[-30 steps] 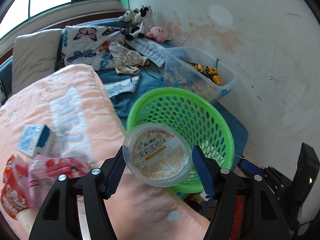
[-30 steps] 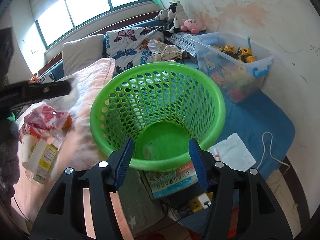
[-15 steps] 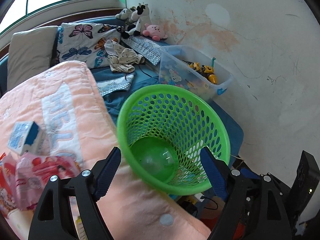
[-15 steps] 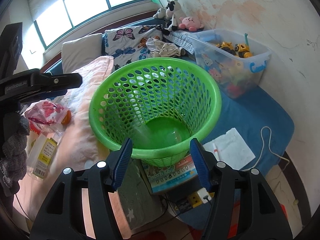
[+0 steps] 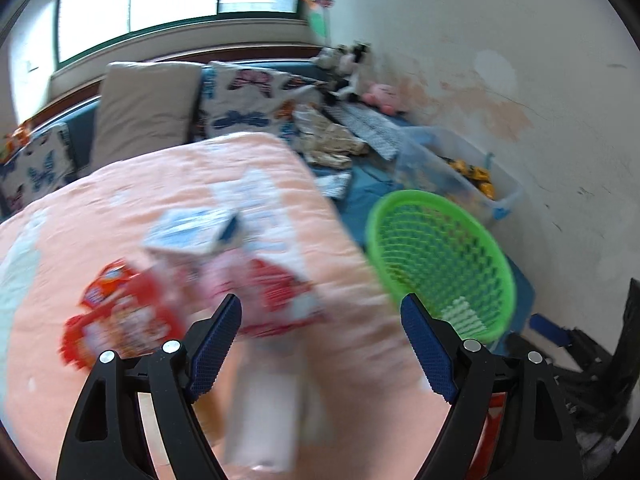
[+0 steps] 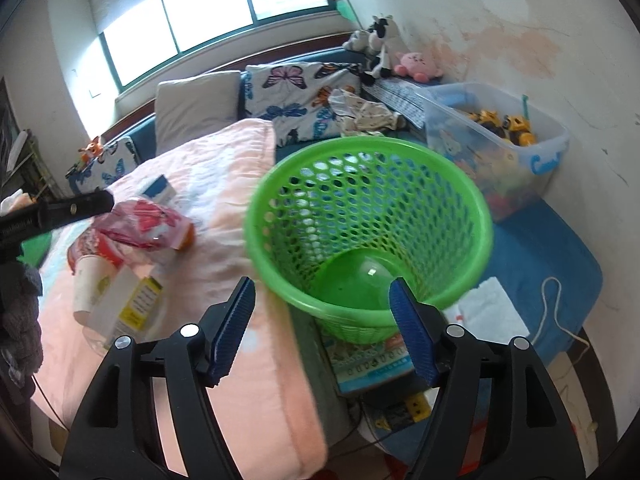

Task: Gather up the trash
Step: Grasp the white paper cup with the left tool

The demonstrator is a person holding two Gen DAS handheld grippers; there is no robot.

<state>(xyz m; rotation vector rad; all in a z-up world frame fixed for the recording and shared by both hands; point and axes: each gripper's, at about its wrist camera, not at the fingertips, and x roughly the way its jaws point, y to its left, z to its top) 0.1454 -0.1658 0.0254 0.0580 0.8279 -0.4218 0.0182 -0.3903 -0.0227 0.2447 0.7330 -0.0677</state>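
A green mesh basket (image 6: 368, 216) stands beside the bed; a clear plastic cup (image 6: 370, 280) lies in its bottom. The basket (image 5: 440, 256) is at the right in the blurred left wrist view. My left gripper (image 5: 320, 336) is open and empty over the pink blanket, pointing at a pile of trash: a red wrapper (image 5: 116, 316), a pink-red bag (image 5: 272, 292), a blue-white carton (image 5: 196, 232) and a pale bottle (image 5: 264, 408). My right gripper (image 6: 322, 312) is open and empty just in front of the basket's near rim. The same pile (image 6: 132, 256) shows at left.
A pink blanket (image 6: 224, 184) covers the bed. A clear bin of toys (image 6: 496, 136) stands behind the basket by the wall. Pillows (image 6: 196, 108) and plush toys (image 6: 380, 44) lie at the head. A tissue (image 6: 488, 316) and cord (image 6: 556, 312) lie on the blue sheet.
My left gripper let the clear cup drop into the basket, then swung left toward the trash pile on the blanket. My right gripper shifted slightly left and stays open.
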